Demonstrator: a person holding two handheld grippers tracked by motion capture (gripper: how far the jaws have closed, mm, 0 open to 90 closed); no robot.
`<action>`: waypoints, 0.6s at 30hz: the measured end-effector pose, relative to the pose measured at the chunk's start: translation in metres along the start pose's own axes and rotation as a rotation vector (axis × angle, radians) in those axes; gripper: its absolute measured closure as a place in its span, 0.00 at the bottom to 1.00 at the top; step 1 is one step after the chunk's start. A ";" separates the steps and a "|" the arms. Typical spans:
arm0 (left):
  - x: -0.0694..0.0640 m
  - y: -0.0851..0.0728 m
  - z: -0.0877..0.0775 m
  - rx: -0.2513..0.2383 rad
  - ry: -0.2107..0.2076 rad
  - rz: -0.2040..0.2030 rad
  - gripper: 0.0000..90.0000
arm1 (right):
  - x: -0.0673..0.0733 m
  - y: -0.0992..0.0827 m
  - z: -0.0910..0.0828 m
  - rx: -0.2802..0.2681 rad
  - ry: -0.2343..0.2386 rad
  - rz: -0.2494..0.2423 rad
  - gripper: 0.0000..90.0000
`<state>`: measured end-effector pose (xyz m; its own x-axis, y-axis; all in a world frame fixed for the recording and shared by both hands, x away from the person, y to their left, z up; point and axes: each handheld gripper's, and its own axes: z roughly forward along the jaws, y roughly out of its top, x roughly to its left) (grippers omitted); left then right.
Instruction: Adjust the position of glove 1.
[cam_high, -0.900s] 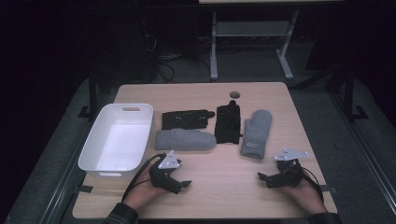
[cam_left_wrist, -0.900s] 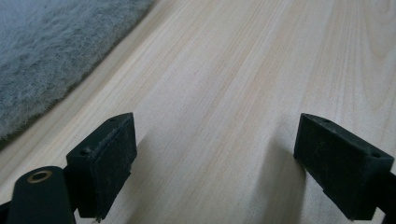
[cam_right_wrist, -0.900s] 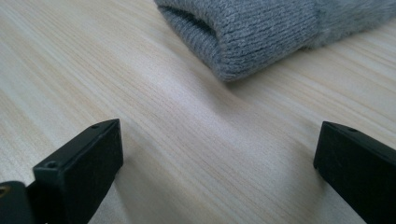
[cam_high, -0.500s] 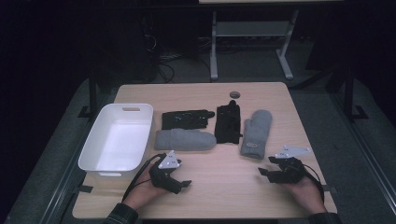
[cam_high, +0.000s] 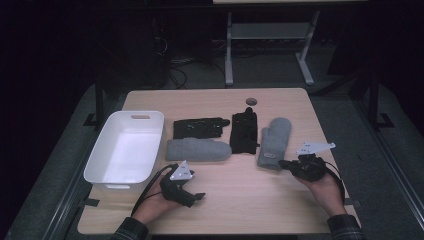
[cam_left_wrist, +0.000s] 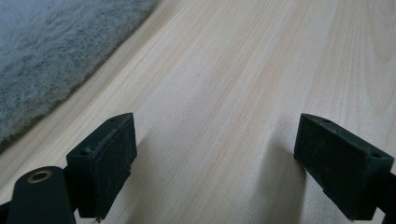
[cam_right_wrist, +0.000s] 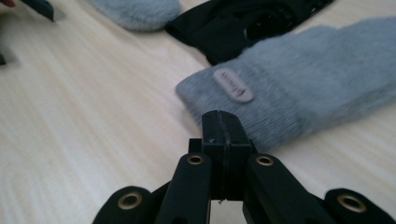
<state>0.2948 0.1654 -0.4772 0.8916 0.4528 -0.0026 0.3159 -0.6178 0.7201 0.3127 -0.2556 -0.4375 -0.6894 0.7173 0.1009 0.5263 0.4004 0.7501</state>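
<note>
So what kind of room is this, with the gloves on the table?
Probably a lab or workshop set up for recording. A wooden table stands lit in a dark room, cables lie on the floor behind, and each hand holds a gripper tool, like the right gripper.

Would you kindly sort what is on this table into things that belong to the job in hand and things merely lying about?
In hand:
right grey mitten
right tool, shut, pointing at its cuff

Lying about:
left grey mitten
two black gloves
white bin
</note>
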 end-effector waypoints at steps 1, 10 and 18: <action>0.000 0.000 0.000 0.001 0.000 0.000 0.14 | -0.002 0.002 0.001 -0.006 -0.001 -0.001 1.00; 0.000 0.001 0.000 0.006 0.004 -0.004 0.14 | -0.018 0.023 0.018 -0.018 -0.013 -0.006 1.00; 0.001 0.001 0.000 0.006 0.005 -0.004 0.14 | -0.029 0.026 0.040 0.031 -0.020 0.011 1.00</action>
<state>0.2956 0.1650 -0.4767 0.8889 0.4581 -0.0019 0.3212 -0.6203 0.7156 0.3663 -0.2428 -0.4469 -0.6738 0.7327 0.0958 0.5493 0.4100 0.7281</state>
